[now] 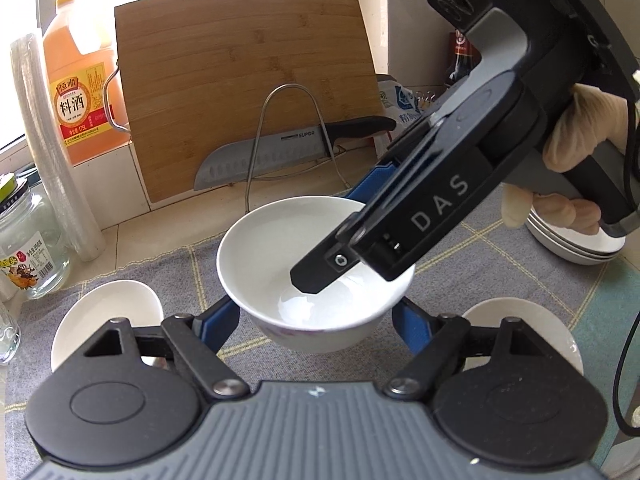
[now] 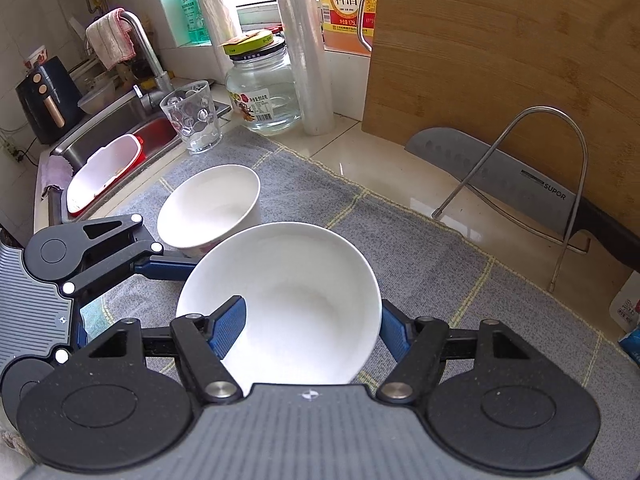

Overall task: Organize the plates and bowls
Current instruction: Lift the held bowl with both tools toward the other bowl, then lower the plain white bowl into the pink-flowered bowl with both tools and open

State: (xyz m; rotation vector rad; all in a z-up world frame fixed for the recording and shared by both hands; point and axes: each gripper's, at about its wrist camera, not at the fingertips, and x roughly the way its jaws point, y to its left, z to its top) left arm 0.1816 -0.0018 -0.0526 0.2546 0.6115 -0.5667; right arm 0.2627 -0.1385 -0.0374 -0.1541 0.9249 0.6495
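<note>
In the left wrist view a white bowl [image 1: 276, 256] sits between the blue fingers [image 1: 218, 326] of my left gripper [image 1: 316, 320], which stand wide on both sides of it. My right gripper [image 1: 360, 236] comes in from the right, one finger inside the bowl, one outside its far rim. In the right wrist view this bowl [image 2: 296, 300] fills the near centre, with my right gripper [image 2: 308, 320] shut on its rim. A second, deeper white bowl [image 2: 210, 210] stands behind it. The left gripper [image 2: 160, 268] shows at left. Two small white plates [image 1: 108, 320] [image 1: 524, 332] lie on the cloth.
A grey checked cloth [image 2: 400, 248] covers the counter. A stack of plates [image 1: 572, 244] sits at right. A cutting board [image 1: 248, 88], knife [image 1: 260, 156] and wire rack [image 2: 532, 184] stand behind. A jar [image 2: 264, 92], glass [image 2: 194, 118] and sink [image 2: 116, 148] are at left.
</note>
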